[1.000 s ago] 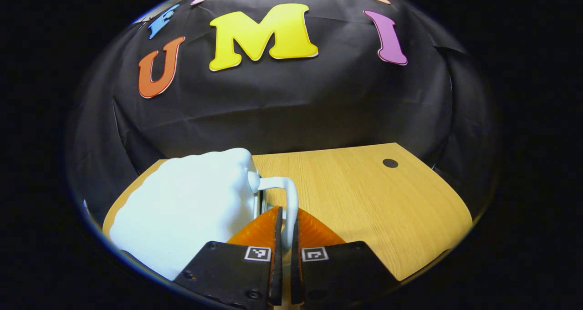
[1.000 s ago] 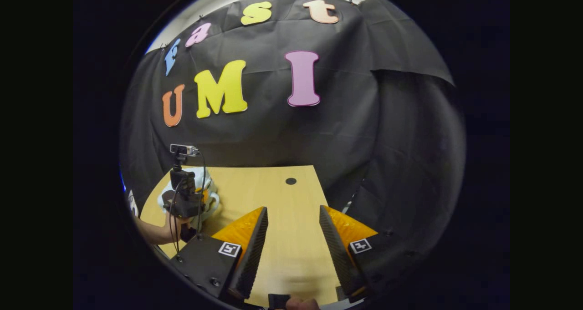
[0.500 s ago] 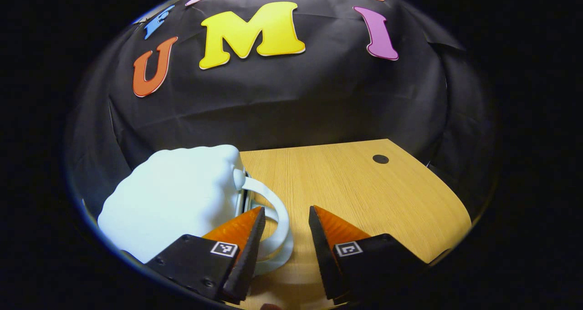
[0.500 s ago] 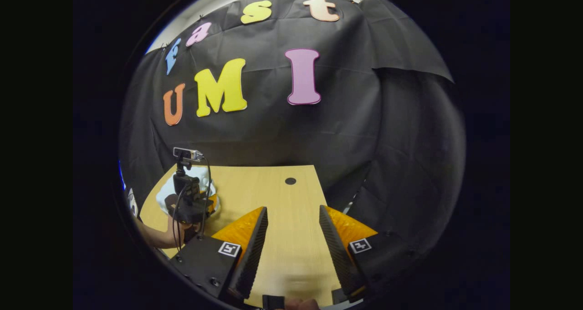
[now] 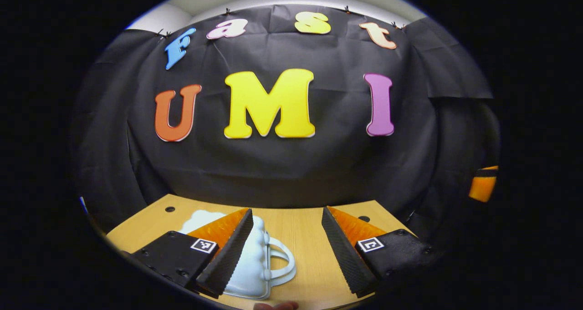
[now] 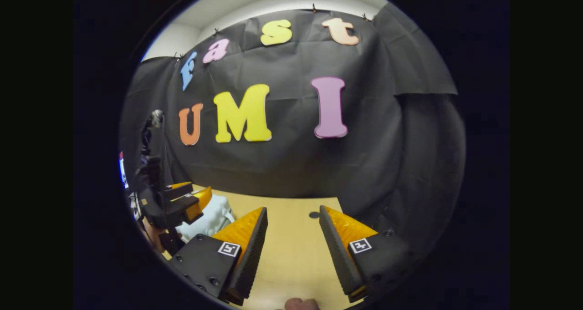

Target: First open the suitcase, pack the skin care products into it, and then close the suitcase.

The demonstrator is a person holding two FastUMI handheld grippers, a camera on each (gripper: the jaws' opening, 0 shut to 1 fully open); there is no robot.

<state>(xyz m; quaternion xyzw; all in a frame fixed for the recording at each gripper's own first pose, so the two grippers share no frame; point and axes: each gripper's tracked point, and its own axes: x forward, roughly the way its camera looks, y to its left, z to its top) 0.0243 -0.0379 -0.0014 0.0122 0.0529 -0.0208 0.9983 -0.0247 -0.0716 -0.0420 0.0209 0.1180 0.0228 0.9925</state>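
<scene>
A small pale-blue suitcase (image 5: 255,264) lies shut on the wooden table (image 5: 309,255), its looped handle (image 5: 286,261) pointing right. My left gripper (image 5: 287,211) hovers above and just behind it, open, with nothing between the fingers; its left finger hides part of the case. In the right gripper view the suitcase (image 6: 212,215) sits at the left with the left gripper (image 6: 187,200) over it, held by a hand. My right gripper (image 6: 292,208) stands open over bare table (image 6: 291,255), well right of the case.
Black cloth walls close the booth behind and on both sides. A dark round hole (image 6: 314,215) marks the tabletop near its far right corner. An orange-and-black part (image 5: 483,185) shows at the far right of the left gripper view.
My left gripper was shut on the suitcase handle, then opened and let it drop flat. It has since risen and drawn back. Both views have tilted upward.
</scene>
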